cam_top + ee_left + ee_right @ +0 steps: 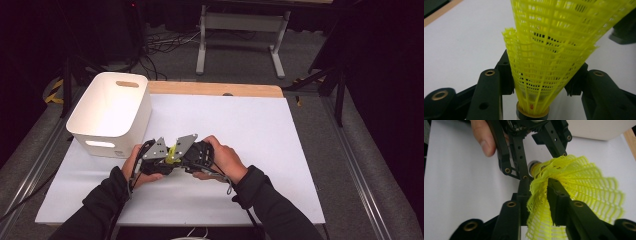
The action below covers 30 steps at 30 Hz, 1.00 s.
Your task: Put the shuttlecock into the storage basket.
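At the left of the white table (260, 150) stands a smooth white plastic bin (111, 112) with rounded corners and a slot handle, close beside the hands, with nothing lying between it and them. Just right of it the left gripper (541, 82) is clenched on the narrow end of a yellow shuttlecock (549, 50), both pads against the open mesh skirt near its round cork. In the right gripper view, the cone's long axis runs from the cork out to its flared rim, and the right gripper (537, 195) has 1 jaw inside the crumpled rim and 1 outside, the 2 standing apart, released.

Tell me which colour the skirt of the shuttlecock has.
Bright yellow mesh; the shuttlecock skirt shows best in the left gripper view.
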Each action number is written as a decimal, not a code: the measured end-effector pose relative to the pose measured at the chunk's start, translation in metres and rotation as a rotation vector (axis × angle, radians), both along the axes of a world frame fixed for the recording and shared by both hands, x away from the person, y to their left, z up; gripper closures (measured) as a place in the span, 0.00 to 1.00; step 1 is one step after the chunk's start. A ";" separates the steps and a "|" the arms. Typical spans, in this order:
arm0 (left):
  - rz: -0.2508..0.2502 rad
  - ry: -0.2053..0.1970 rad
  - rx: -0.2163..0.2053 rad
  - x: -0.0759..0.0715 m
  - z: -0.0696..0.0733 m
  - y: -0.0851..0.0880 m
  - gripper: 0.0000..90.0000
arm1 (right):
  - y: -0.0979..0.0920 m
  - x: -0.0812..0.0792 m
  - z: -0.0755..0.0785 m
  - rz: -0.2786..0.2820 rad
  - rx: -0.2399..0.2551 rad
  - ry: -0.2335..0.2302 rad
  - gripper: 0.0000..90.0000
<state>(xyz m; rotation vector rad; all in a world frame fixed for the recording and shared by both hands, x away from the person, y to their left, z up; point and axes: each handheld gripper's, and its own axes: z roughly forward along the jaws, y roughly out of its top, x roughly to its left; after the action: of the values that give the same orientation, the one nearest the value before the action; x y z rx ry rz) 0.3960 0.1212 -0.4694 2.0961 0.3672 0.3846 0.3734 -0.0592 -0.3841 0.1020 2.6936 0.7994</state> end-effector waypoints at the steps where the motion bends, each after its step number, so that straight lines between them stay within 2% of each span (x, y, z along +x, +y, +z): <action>1: -0.013 -0.024 -0.031 -0.001 0.001 0.003 0.59 | 0.000 -0.001 0.003 0.003 0.024 0.004 0.75; 2: -0.013 -0.024 -0.031 -0.001 0.001 0.003 0.59 | 0.000 -0.002 0.005 0.007 0.026 0.006 0.74; 5: -0.010 -0.044 -0.073 -0.005 0.001 0.002 0.60 | 0.000 -0.004 0.008 -0.001 0.034 -0.004 0.74; 6: -0.010 -0.056 -0.095 -0.006 0.001 0.002 0.60 | -0.001 -0.006 0.010 -0.001 0.036 -0.006 0.69; 9: -0.008 -0.062 -0.111 -0.008 0.002 0.002 0.61 | -0.004 -0.009 0.013 -0.004 0.045 -0.010 0.65; 12: -0.004 -0.069 -0.134 -0.008 0.003 0.004 0.61 | -0.010 -0.012 0.018 -0.025 0.094 -0.012 0.61; 16: 0.002 -0.071 -0.141 -0.007 0.003 0.006 0.61 | -0.014 -0.015 0.022 -0.029 0.100 -0.032 0.56; 18: -0.003 -0.069 -0.146 -0.007 0.002 0.008 0.60 | -0.020 -0.017 0.027 -0.038 0.140 -0.039 0.52; 19: -0.003 -0.069 -0.146 -0.007 0.002 0.008 0.60 | -0.020 -0.017 0.027 -0.038 0.140 -0.039 0.52; 21: -0.005 -0.067 -0.152 -0.006 0.001 0.008 0.59 | -0.026 -0.020 0.031 -0.044 0.178 -0.043 0.50; 24: -0.009 -0.064 -0.160 -0.006 0.002 0.010 0.59 | -0.031 -0.021 0.032 -0.055 0.204 -0.051 0.49; 29: 0.004 -0.074 -0.165 -0.007 0.003 0.013 0.59 | -0.043 -0.029 0.035 -0.063 0.273 -0.098 0.45; 30: 0.003 -0.071 -0.169 -0.007 0.003 0.014 0.59 | -0.049 -0.031 0.035 -0.089 0.290 -0.120 0.45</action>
<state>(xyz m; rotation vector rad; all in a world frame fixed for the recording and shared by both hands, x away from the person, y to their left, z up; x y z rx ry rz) 0.3893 0.1350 -0.4664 1.9129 0.3489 0.4145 0.3421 -0.1080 -0.3495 0.2328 2.4279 1.1255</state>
